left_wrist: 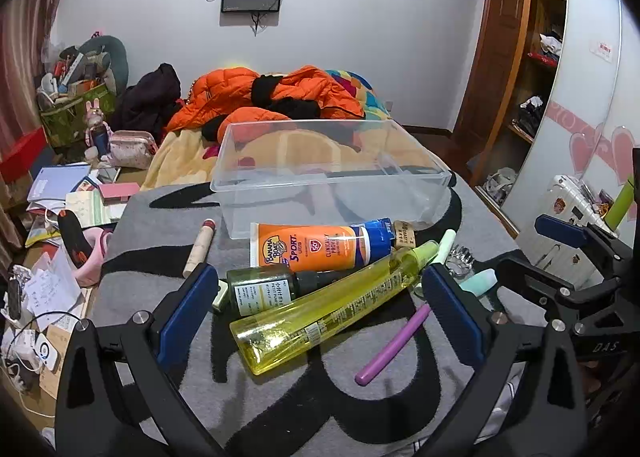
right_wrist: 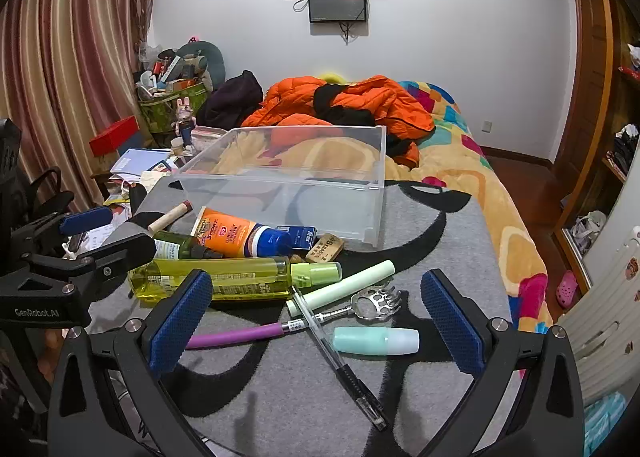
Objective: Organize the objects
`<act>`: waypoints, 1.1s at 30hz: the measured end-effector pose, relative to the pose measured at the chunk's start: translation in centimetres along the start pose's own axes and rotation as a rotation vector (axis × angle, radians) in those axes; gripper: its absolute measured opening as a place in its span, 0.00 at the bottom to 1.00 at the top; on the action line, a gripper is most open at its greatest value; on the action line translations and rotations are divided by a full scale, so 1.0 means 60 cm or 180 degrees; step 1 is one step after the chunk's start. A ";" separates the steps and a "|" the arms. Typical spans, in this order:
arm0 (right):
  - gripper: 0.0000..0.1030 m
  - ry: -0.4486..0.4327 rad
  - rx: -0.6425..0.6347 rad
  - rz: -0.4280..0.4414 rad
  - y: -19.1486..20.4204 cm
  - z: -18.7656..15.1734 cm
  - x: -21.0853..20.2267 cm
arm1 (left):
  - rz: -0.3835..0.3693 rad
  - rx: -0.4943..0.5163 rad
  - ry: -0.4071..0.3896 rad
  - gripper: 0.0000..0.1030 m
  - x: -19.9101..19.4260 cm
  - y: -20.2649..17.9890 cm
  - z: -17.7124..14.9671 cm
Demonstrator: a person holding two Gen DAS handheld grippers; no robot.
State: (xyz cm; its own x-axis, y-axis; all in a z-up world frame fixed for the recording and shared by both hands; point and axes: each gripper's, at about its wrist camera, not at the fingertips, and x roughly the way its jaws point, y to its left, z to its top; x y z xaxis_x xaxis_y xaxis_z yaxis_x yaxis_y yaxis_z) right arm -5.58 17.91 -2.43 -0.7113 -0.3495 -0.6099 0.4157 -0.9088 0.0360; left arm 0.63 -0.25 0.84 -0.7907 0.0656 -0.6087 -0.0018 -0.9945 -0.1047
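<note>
Cluttered bedroom, grey rug on bed; clear bin (left_wrist: 328,173) empty behind pile. Yellow bottle (left_wrist: 320,313) lies slantwise between spread left claw (left_wrist: 320,309) tips, long axis crosswise to fingers. Right claw (right_wrist: 316,317) also spread, holds nothing, over pen (right_wrist: 340,361), so left nearer

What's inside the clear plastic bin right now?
Nothing shows inside the clear plastic bin; only the grey mat and the bedding behind are seen through its walls. The sunscreen tube hides a low part of its front wall.
</note>
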 end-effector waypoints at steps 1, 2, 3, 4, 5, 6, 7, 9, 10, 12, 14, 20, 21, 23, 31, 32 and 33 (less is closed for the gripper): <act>1.00 0.0009 0.0002 -0.0010 0.000 -0.001 0.001 | 0.0010 0.0012 -0.0009 1.00 -0.001 -0.001 -0.001; 1.00 0.0017 0.0003 -0.0013 0.000 0.000 0.002 | 0.0018 0.0022 -0.0015 1.00 -0.002 -0.002 -0.001; 1.00 0.0025 0.0006 -0.0010 0.000 0.000 0.003 | 0.0022 0.0030 -0.0020 1.00 -0.003 -0.002 -0.001; 1.00 0.0031 0.0013 -0.0003 0.000 -0.001 0.004 | 0.0025 0.0036 -0.0025 1.00 -0.004 -0.003 -0.001; 1.00 0.0034 0.0021 0.0006 -0.002 -0.001 0.004 | 0.0027 0.0040 -0.0025 1.00 -0.004 -0.003 -0.001; 1.00 0.0036 0.0027 0.0016 -0.003 -0.001 0.003 | 0.0022 0.0041 -0.0024 1.00 -0.003 -0.002 -0.001; 1.00 0.0038 0.0031 0.0019 -0.003 -0.001 0.003 | 0.0013 0.0041 -0.0019 1.00 -0.003 -0.002 -0.001; 1.00 0.0040 0.0035 0.0018 -0.003 -0.002 0.003 | 0.0001 0.0035 -0.0013 1.00 -0.003 -0.002 -0.001; 1.00 0.0038 0.0035 0.0019 -0.003 -0.002 0.003 | 0.0001 0.0036 -0.0010 1.00 -0.002 -0.003 -0.001; 1.00 0.0041 0.0037 0.0023 -0.003 -0.001 0.003 | 0.0005 0.0049 -0.0011 1.00 -0.003 -0.005 -0.001; 1.00 0.0041 0.0037 0.0027 -0.004 -0.002 0.003 | 0.0011 0.0061 -0.0015 1.00 -0.004 -0.006 -0.001; 1.00 0.0042 0.0038 0.0027 -0.003 -0.002 0.003 | 0.0006 0.0091 -0.0027 1.00 -0.007 -0.009 -0.002; 1.00 0.0042 0.0038 0.0027 -0.003 -0.002 0.003 | 0.0013 0.0092 -0.0032 1.00 -0.008 -0.010 -0.003; 1.00 0.0042 0.0039 0.0028 -0.003 -0.002 0.003 | 0.0009 0.0096 -0.0033 1.00 -0.008 -0.010 -0.003; 1.00 0.0048 0.0030 0.0036 0.001 -0.004 0.002 | -0.0009 0.0090 -0.0030 1.00 -0.009 -0.012 -0.004; 1.00 0.0048 0.0028 0.0039 0.002 -0.004 0.002 | -0.0014 0.0085 -0.0027 1.00 -0.009 -0.012 -0.004; 1.00 0.0048 0.0025 0.0042 0.003 -0.005 0.002 | -0.0021 0.0081 -0.0023 1.00 -0.009 -0.012 -0.004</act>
State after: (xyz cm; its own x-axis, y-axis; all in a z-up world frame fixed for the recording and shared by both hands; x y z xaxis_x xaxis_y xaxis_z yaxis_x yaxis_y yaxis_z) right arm -5.41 17.74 -2.75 -0.6972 -0.3580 -0.6211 0.4204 -0.9060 0.0502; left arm 1.21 0.43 1.08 -0.7951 0.0715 -0.6023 -0.0225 -0.9958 -0.0886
